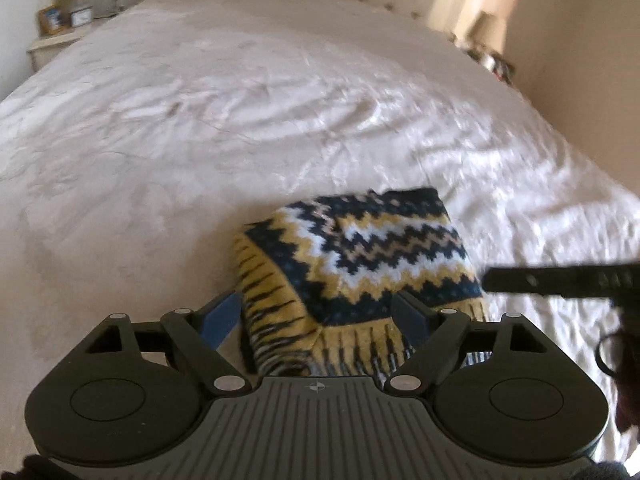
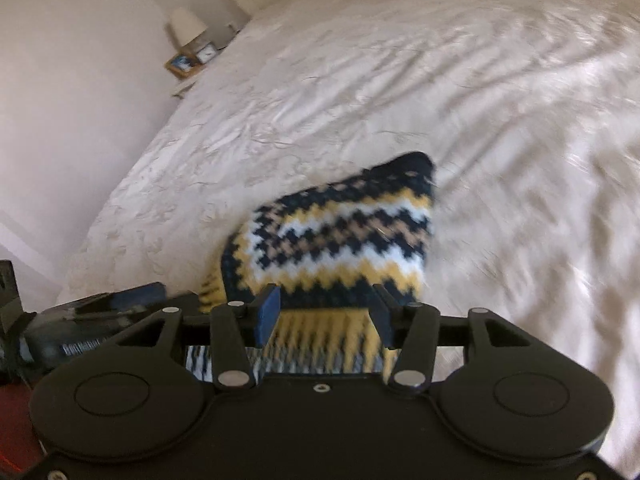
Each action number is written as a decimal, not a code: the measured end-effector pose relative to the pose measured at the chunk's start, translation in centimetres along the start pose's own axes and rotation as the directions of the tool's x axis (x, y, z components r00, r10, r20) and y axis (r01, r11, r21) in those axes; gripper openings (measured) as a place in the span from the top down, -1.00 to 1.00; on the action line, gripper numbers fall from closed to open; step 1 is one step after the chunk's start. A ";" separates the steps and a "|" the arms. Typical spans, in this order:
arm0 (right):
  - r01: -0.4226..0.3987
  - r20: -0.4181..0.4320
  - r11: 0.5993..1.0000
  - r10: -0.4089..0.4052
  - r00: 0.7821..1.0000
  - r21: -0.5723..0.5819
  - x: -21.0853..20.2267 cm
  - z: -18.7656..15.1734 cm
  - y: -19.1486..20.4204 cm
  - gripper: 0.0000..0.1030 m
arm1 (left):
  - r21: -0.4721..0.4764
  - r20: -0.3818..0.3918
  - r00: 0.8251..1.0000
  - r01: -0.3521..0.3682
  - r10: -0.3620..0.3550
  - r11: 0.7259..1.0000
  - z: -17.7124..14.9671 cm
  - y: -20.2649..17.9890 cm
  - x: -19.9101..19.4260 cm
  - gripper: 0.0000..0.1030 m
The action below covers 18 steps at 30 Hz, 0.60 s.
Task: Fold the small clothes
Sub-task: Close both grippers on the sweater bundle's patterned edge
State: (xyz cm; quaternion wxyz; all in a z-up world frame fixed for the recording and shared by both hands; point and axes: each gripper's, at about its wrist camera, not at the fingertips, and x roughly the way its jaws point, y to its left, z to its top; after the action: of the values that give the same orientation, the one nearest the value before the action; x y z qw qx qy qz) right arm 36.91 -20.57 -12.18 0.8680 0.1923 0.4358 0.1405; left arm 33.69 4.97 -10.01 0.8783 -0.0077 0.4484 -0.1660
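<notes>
Both grippers: left gripper [image 1: 320, 314], right gripper [image 2: 325, 314] black w/ silver rivets, blue pads; left has ribbed top.

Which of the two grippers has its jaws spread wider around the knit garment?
The left gripper: its fingers stand clear of the zigzag knit on both sides, while the right gripper frames a narrower strip.

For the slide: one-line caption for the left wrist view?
Left gripper open astride a folded zigzag-knit garment on a white bedspread, right gripper entering from the right.
</notes>
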 end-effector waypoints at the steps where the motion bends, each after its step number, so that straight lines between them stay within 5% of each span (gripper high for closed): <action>1: -0.002 -0.012 1.000 0.002 1.000 -0.003 0.9 0.4 0.0 -0.12 | 0.015 -0.015 1.000 0.000 0.000 1.000 0.1 -0.2 0.8 -0.60; 9: 0.058 -0.198 0.998 -0.058 0.979 -0.005 8.5 2.2 -2.1 -0.12 | 0.048 -0.191 0.980 -0.044 0.053 0.998 -0.2 1.1 6.6 -0.68; 16: 0.006 -0.160 1.000 -0.010 0.987 -0.027 7.1 3.1 -2.4 -0.13 | -0.052 -0.142 0.990 -0.015 0.008 0.999 0.1 2.7 3.7 -0.68; 18: -0.017 -0.107 1.000 0.015 0.994 -0.011 5.2 3.2 -2.8 -0.30 | -0.092 -0.128 0.992 0.002 -0.014 0.996 -0.1 3.3 2.4 -0.68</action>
State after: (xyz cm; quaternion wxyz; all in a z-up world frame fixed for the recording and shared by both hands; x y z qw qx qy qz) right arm 42.71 -21.55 -15.36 0.8433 0.1830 0.4793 0.1600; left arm 35.82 7.39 -12.49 0.8455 -0.0390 0.5112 -0.1490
